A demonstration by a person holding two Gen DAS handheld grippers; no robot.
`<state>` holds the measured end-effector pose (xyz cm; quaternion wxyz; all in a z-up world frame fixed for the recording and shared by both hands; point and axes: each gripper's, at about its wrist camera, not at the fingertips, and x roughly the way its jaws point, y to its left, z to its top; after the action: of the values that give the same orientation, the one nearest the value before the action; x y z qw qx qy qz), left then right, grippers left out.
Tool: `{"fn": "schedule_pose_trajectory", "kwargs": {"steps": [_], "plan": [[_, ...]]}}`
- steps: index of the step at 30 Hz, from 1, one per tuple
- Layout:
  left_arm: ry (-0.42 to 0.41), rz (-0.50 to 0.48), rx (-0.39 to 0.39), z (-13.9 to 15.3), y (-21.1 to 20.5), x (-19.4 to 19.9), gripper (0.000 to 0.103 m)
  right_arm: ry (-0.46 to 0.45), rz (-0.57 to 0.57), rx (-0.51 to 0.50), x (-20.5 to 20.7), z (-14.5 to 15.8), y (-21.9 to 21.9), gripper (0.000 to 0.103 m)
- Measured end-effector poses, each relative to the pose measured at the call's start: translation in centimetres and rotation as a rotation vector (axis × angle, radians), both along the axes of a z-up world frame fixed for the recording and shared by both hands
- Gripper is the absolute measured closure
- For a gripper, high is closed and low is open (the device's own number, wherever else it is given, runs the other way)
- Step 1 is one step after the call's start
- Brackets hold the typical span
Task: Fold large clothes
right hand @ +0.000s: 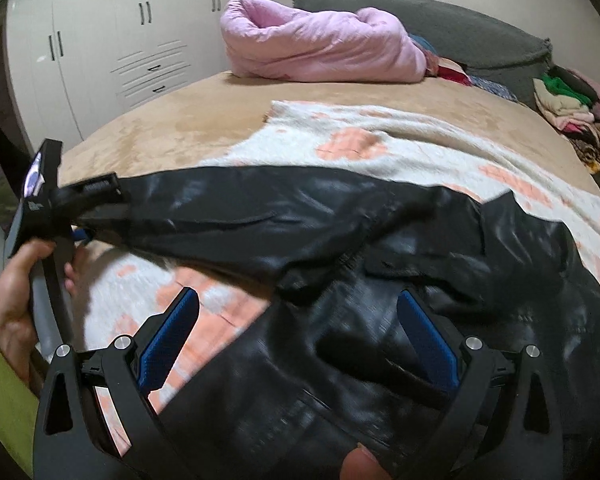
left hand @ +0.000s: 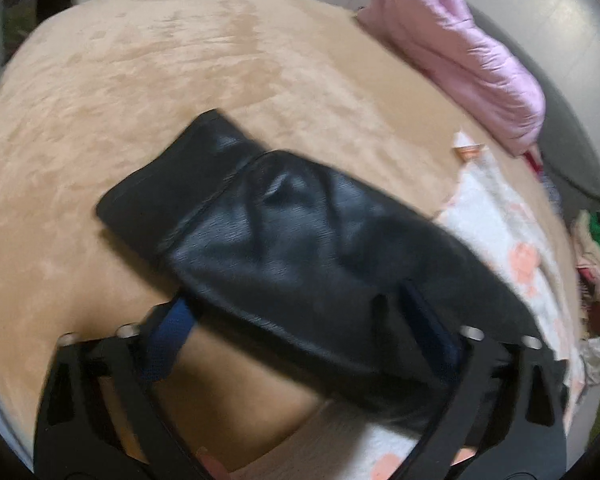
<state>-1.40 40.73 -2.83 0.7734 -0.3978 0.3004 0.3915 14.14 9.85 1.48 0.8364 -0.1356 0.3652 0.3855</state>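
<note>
A black leather jacket lies on a white blanket with peach patches on the bed. One sleeve stretches out to the left, its cuff over the beige sheet. My left gripper straddles that sleeve, both blue pads against its edges; in the right wrist view the left gripper grips the sleeve end, held by a hand. My right gripper hovers over the jacket's body with its blue pads wide apart and nothing pinched.
A rolled pink quilt lies at the head of the bed by the grey headboard. A pile of clothes sits at the far right. White wardrobes stand beyond the beige bed sheet.
</note>
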Motion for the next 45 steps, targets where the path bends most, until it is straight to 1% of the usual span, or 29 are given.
{"fn": "schedule_pose_trajectory", "kwargs": {"steps": [1, 3, 4, 5, 6, 8, 12, 17, 19, 23, 27, 32, 34, 36, 37, 39, 42, 45], "plan": [[-0.030, -0.017, -0.010, 0.0, 0.0, 0.2, 0.053, 0.002, -0.009, 0.000, 0.0, 0.0, -0.5, 0.004], [-0.025, -0.035, 0.002, 0.2, -0.3, 0.6, 0.073, 0.001, -0.026, 0.003, 0.0, 0.0, -1.6, 0.004], [-0.034, -0.050, 0.010, 0.4, -0.6, 0.8, 0.079, -0.004, -0.041, 0.003, 0.0, 0.0, -2.4, 0.004], [-0.048, -0.060, 0.020, 0.7, -0.8, 0.9, 0.089, -0.007, -0.048, 0.003, 0.0, -0.1, -2.8, 0.004], [-0.057, -0.070, 0.051, 1.4, -1.3, 0.9, 0.093, -0.008, -0.059, 0.003, 0.0, -0.1, -3.5, 0.004], [-0.073, -0.082, 0.089, 2.5, -1.9, 0.9, 0.096, -0.002, -0.082, 0.012, 0.0, -0.3, -4.7, 0.004], [-0.134, -0.120, 0.155, 4.8, -3.8, 0.2, 0.100, 0.023, -0.127, 0.041, 0.1, -0.1, -7.0, 0.004], [-0.202, -0.196, 0.248, 8.4, -6.8, -0.2, 0.101, 0.021, -0.159, 0.060, 0.4, 0.8, -9.3, 0.004], [-0.213, -0.216, 0.290, 9.9, -8.2, 0.0, 0.101, 0.023, -0.174, 0.075, 0.4, 1.2, -10.5, 0.004], [-0.227, -0.260, 0.340, 12.0, -10.4, 0.5, 0.102, 0.017, -0.211, 0.096, 0.6, 1.8, -12.9, 0.004], [-0.229, -0.317, 0.392, 13.9, -13.0, 1.8, 0.102, 0.033, -0.268, 0.145, 1.3, 2.2, -16.1, 0.004], [-0.229, -0.429, 0.463, 16.1, -17.5, 4.6, 0.102, 0.038, -0.331, 0.199, 1.8, 2.8, -19.5, 0.004], [-0.221, -0.494, 0.490, 16.7, -19.9, 6.3, 0.102, 0.033, -0.355, 0.217, 1.9, 3.1, -20.9, 0.004], [-0.211, -0.559, 0.502, 16.8, -22.0, 7.8, 0.102, 0.025, -0.383, 0.227, 2.0, 3.5, -22.3, 0.004], [-0.203, -0.615, 0.509, 16.8, -23.8, 9.0, 0.102, 0.020, -0.396, 0.231, 2.1, 3.6, -22.9, 0.004], [-0.182, -0.677, 0.529, 16.6, -26.0, 10.4, 0.102, 0.013, -0.423, 0.244, 2.2, 3.9, -24.3, 0.004], [-0.133, -0.808, 0.567, 15.3, -30.6, 13.0, 0.102, 0.009, -0.464, 0.267, 2.3, 4.1, -26.5, 0.004], [-0.071, -0.920, 0.586, 13.2, -33.6, 14.7, 0.102, 0.018, -0.508, 0.286, 2.7, 4.0, -28.5, 0.004]]}}
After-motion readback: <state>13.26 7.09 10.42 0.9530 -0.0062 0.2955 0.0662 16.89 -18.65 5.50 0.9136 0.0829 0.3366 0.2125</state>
